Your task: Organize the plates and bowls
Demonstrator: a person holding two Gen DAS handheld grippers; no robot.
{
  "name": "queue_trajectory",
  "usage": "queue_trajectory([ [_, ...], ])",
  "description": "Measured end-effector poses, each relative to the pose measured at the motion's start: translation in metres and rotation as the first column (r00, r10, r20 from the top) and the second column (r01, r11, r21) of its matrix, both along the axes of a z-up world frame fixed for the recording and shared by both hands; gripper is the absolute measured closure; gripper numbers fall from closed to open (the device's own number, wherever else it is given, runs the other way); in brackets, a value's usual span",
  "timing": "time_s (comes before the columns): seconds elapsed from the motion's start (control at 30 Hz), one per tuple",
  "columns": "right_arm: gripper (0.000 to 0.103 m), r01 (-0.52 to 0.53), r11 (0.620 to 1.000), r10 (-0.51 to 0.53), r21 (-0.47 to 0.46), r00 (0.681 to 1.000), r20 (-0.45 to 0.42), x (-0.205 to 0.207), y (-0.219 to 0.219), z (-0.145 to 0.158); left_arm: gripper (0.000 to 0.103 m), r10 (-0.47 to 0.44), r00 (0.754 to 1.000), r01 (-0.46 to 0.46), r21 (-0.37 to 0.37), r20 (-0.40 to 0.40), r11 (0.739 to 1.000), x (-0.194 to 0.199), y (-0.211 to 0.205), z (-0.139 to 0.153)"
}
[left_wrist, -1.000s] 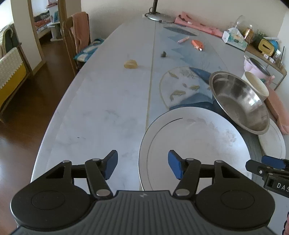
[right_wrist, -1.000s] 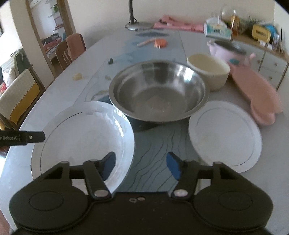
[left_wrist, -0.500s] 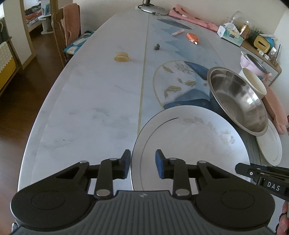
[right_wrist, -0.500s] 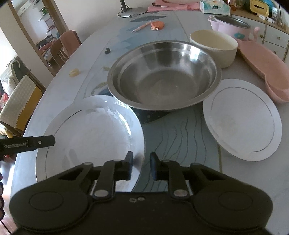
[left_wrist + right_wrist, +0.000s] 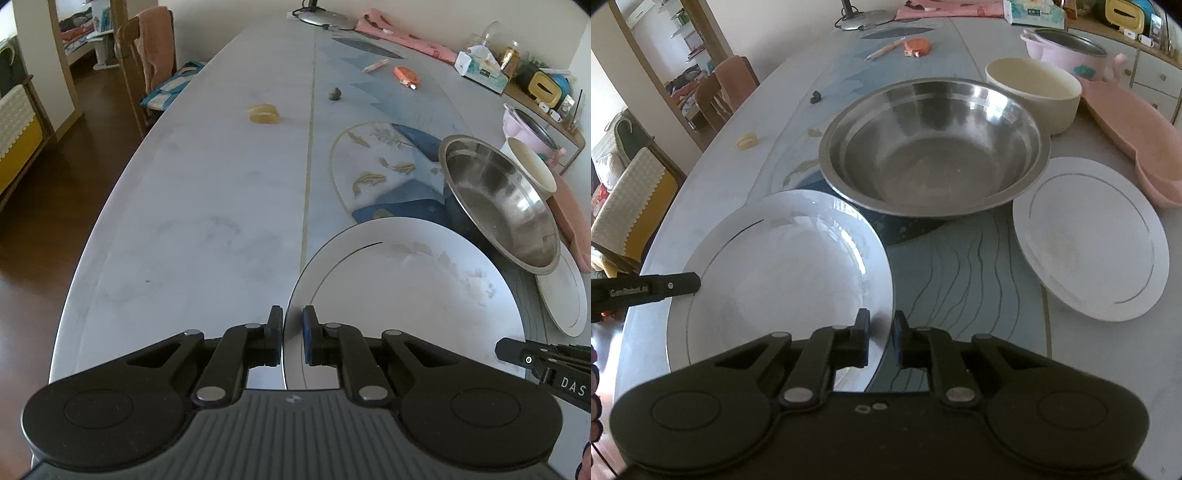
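A large white plate (image 5: 406, 288) (image 5: 783, 269) lies on the table near me. My left gripper (image 5: 293, 326) is shut on its left rim. My right gripper (image 5: 880, 332) is shut on its right rim. Behind the plate stands a wide steel bowl (image 5: 934, 147) (image 5: 498, 199). A cream bowl (image 5: 1034, 88) (image 5: 532, 166) stands behind the steel bowl. A smaller white plate (image 5: 1089, 236) (image 5: 565, 291) lies to the right.
A pink pot (image 5: 1067, 48) and a pink board (image 5: 1134, 133) sit at the far right. A tape roll (image 5: 263, 113), a dark lump (image 5: 334, 94), a pen (image 5: 375, 66) and an orange item (image 5: 406, 75) lie on the long table (image 5: 203, 184). A chair (image 5: 147, 62) stands left.
Both grippers closed from wide open onto opposite rims of the large plate. Both cameras moved in closer to it.
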State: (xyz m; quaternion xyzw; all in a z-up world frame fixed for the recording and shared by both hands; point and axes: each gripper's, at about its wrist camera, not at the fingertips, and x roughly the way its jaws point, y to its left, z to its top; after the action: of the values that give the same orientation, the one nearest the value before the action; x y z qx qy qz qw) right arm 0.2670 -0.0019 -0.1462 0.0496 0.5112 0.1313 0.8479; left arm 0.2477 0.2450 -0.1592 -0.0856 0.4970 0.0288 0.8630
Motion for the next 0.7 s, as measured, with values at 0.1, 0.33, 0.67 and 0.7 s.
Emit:
queue_trajectory([
  [0.1,0.091,-0.011,1.0,0.011,0.014,1.0,-0.001,-0.006,0.001,0.002,0.093,0.015,1.0,-0.015,-0.002,-0.009,1.0,-0.008,0.004,-0.001],
  [0.33,0.093,-0.066,0.997,0.067,0.049,0.998,-0.016,-0.031,0.007,0.008,0.093,0.059,0.997,-0.06,-0.013,-0.042,0.998,-0.047,0.017,0.001],
  [0.67,0.093,-0.152,0.985,0.156,0.076,0.987,-0.047,-0.061,0.016,0.008,0.093,0.111,0.993,-0.111,0.015,-0.04,0.994,-0.1,0.025,0.005],
  [0.7,0.093,-0.156,0.985,0.16,0.073,0.986,-0.049,-0.062,0.016,0.008,0.093,0.111,0.993,-0.11,0.016,-0.042,0.994,-0.102,0.025,0.004],
])
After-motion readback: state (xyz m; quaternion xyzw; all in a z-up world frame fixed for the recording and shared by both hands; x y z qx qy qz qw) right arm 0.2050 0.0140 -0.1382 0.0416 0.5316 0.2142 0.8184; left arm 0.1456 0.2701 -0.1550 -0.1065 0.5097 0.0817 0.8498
